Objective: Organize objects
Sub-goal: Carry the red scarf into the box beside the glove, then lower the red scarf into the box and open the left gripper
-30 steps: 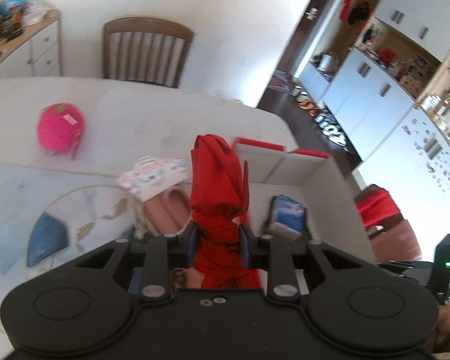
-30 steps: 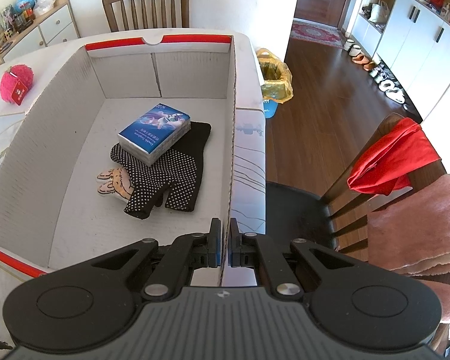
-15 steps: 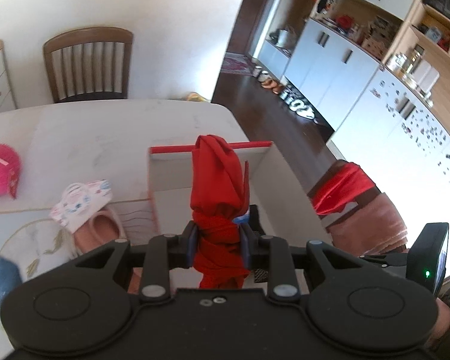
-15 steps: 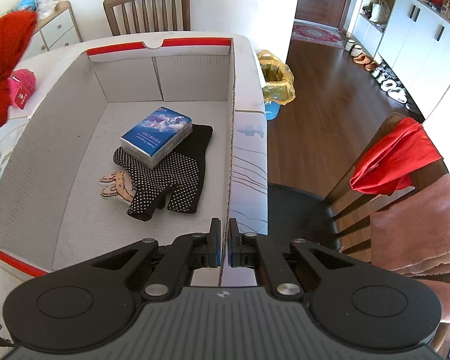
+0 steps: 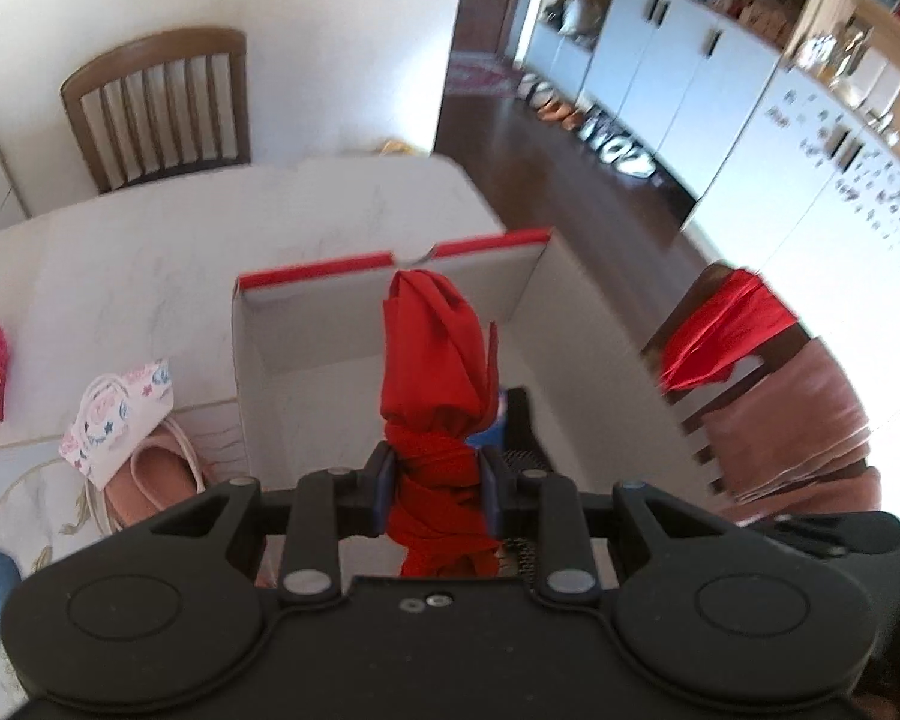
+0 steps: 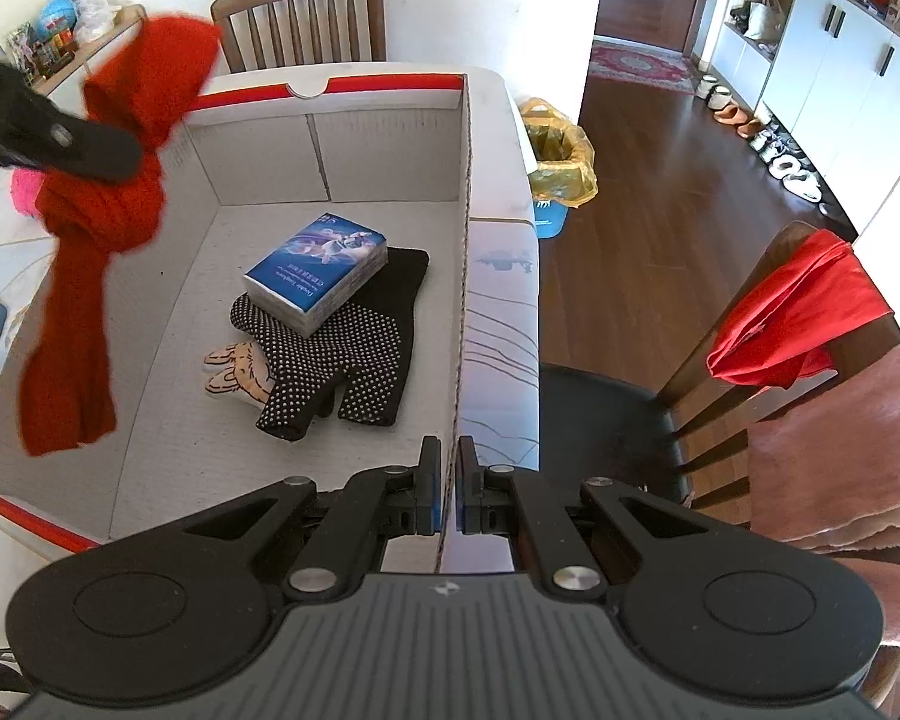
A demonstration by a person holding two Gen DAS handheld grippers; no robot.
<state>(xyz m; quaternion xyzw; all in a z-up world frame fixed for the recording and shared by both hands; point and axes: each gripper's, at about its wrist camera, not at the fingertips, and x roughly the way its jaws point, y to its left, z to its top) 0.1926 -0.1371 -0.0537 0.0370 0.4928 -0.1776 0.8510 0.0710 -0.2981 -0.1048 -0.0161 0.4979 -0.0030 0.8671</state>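
Knitted red scarf (image 5: 435, 360); corrugated cardboard box (image 6: 390, 150)

Wooden chair (image 6: 299, 15) behind table, red cloth (image 6: 798, 312) draped over nearer chair, white cabinets (image 5: 678, 78)

Your right gripper (image 6: 441, 483) pinches the white cardboard box's right wall (image 6: 461, 276). Ahead and left of its jaws lie a blue tissue pack (image 6: 317, 272) on black dotted gloves (image 6: 354, 354); far left hangs a red knitted scarf (image 6: 99, 222).

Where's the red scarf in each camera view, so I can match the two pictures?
Left wrist: the red scarf stands at centre, pinched in the left claw, over the box.
Right wrist: red scarf hangs at far left, above the box's left wall.
Shared landmark: the box's red-edged far wall.
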